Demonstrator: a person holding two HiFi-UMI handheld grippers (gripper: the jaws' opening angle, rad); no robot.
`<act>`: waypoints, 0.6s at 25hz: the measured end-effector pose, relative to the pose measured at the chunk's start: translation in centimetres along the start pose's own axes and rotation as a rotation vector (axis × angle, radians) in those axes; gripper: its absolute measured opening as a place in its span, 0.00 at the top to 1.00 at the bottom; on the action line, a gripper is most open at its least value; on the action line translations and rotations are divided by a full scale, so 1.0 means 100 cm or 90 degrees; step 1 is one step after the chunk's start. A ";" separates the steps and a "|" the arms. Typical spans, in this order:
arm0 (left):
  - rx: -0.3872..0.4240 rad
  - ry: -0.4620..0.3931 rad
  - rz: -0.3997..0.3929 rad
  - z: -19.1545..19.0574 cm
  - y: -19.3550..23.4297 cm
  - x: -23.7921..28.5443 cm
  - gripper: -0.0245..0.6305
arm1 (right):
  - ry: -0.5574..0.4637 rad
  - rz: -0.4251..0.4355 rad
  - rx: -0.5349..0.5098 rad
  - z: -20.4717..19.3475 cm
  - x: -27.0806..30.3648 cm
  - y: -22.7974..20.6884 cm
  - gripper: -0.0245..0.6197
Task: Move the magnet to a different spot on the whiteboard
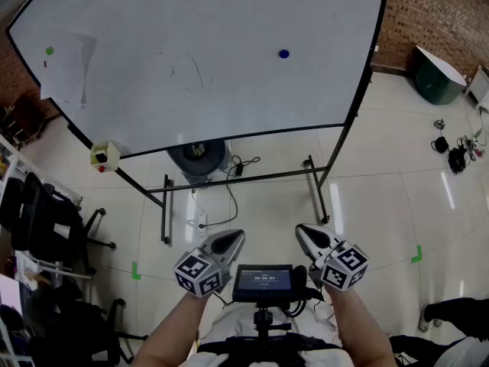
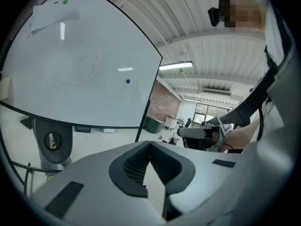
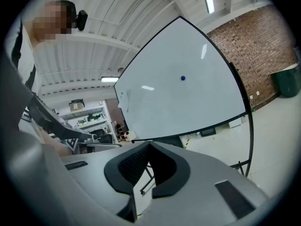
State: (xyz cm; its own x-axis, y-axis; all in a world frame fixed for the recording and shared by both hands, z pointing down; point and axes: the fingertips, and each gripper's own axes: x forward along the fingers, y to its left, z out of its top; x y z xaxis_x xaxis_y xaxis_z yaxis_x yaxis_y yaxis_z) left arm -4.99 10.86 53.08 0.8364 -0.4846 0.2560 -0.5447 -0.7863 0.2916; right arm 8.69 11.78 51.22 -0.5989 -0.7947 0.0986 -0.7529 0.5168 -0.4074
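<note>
Whiteboard (image 1: 199, 60) stands on a black wheeled frame on the tiled floor (image 1: 382, 174), ahead of the person. Blue magnet (image 1: 284, 53) sits on the board's upper right part, alone, well clear of the edges. A small green dot (image 1: 50, 50) is at the board's far upper left. Just below it a pale sheet (image 1: 72, 79) lies flat against the board. Faint pen traces mark the middle of the board.

Left hand-held gripper (image 1: 235, 236) is low in the head view, near the person's body, pointing toward the board. Its jaws are drawn together with the tips meeting and nothing between them. Right hand-held gripper (image 1: 302, 230) is level with it, in the same pose. Its jaws are also fully together and empty. Both are well apart from the board and from the magnet.

A small dark screen (image 1: 263, 281) sits between the two grippers. A yellow box (image 1: 105, 156) hangs at the board's lower left edge. A green bin (image 1: 435, 79) stands by the brick wall (image 1: 435, 10) at right. Black chairs (image 1: 46, 220) are at left.
</note>
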 end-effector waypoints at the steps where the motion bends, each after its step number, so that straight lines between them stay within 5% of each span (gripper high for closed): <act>1: 0.003 -0.003 0.000 0.008 0.001 0.010 0.95 | -0.001 0.004 -0.004 0.007 0.002 -0.008 0.91; 15: 0.029 -0.001 0.024 0.056 0.004 0.125 0.95 | -0.028 0.032 -0.002 0.066 0.001 -0.116 0.91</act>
State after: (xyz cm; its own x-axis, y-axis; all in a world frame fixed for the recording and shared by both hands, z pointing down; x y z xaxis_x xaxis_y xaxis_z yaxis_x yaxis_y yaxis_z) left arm 5.62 2.32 51.21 0.8155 -0.5146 0.2648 -0.5726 -0.7838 0.2402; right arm 19.12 3.61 49.93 -0.6234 -0.7810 0.0378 -0.7233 0.5576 -0.4074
